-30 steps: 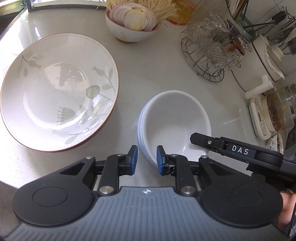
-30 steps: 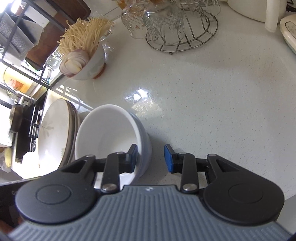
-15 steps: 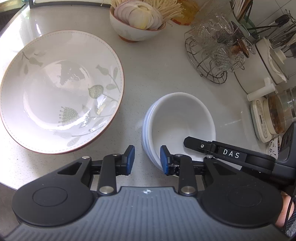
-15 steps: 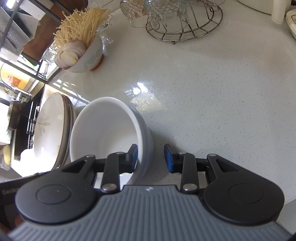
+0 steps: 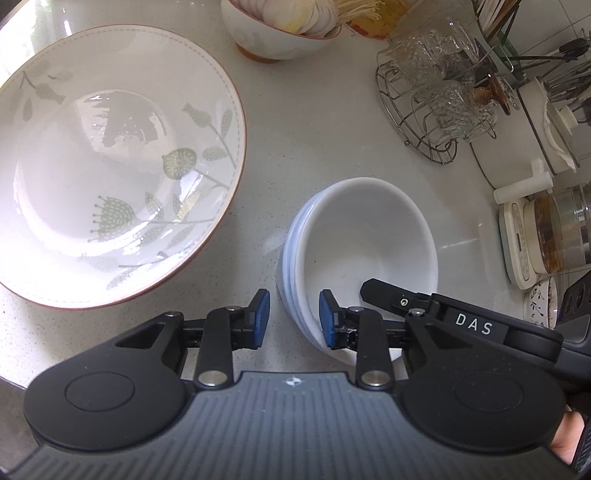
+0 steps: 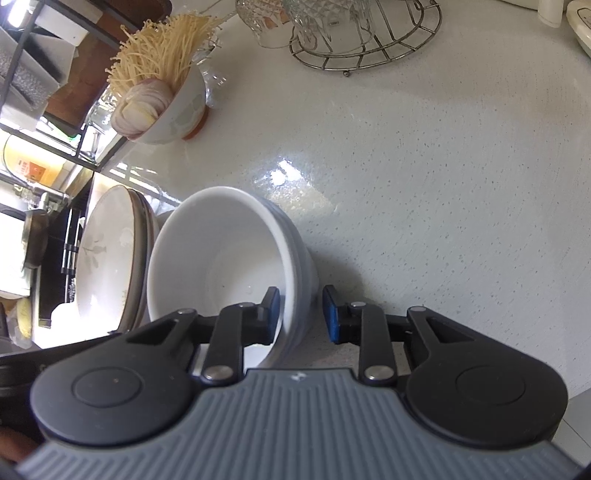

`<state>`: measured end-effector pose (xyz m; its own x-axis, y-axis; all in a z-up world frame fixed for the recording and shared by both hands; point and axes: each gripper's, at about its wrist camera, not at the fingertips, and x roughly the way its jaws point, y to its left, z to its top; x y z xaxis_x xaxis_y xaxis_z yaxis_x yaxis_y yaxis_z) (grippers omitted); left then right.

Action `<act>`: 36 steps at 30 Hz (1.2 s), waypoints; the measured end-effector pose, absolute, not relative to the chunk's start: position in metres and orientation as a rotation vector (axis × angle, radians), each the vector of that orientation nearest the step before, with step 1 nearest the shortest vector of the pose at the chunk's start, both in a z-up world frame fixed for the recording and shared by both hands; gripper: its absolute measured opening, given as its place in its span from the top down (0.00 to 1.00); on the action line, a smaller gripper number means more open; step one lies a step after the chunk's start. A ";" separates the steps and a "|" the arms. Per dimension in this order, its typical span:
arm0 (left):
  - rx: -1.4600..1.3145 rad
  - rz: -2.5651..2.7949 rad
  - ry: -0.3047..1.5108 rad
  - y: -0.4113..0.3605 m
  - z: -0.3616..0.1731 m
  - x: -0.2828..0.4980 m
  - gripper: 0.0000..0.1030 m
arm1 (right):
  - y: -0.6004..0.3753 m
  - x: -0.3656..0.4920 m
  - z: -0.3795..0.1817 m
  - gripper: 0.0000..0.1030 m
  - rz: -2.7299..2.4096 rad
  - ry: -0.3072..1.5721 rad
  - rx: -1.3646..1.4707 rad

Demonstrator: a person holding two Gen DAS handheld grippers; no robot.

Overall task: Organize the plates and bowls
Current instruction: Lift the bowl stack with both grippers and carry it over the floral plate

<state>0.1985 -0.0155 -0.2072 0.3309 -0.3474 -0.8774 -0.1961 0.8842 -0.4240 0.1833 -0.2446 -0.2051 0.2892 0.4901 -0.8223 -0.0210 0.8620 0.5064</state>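
- Left wrist view: left gripper [image 5: 291, 314] has its jaws parted, straddling the near-left rim of the stack of white bowls [image 5: 373, 236] — one blue pad outside the wall, the other inside. Neither pad is seen pressing the rim; nothing is held.
- Same view: right gripper [image 5: 373, 288] reaches in from the right, one black finger lying inside the top bowl.
- Right wrist view: right gripper [image 6: 301, 314] likewise has its jaws apart across the near rim of the stack of white bowls [image 6: 221, 243], left pad inside, right pad outside over the counter [image 6: 424, 166]. A gap shows between the outer pad and the wall; no grip established.
- The stack sits on the counter, nested, just right of the large leaf-patterned plate [image 5: 110, 162], near but not touching it.
- From the right wrist view that plate [image 6: 107, 254] tops a short stack of similar ones.
- Behind: a small bowl of onion and noodles [image 5: 284, 29], and a wire rack of glass cups [image 5: 436, 99] to the right.
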 end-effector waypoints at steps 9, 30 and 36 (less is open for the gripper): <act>-0.506 -0.135 1.231 -0.016 -0.202 0.199 0.80 | -0.249 0.184 -0.202 0.76 0.360 1.270 0.482; -0.460 -0.251 1.150 -0.015 -0.139 0.217 0.80 | -0.254 0.182 -0.135 0.76 0.312 1.111 0.494; -0.452 -0.273 1.130 -0.008 -0.125 0.214 0.80 | -0.250 0.184 -0.121 0.76 0.319 1.077 0.490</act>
<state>0.2137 -0.0082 -0.1253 0.4076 -0.4315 -0.8048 -0.0165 0.8777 -0.4789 0.1844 -0.2500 -0.1206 0.4440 0.4773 -0.7583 -0.0120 0.8494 0.5276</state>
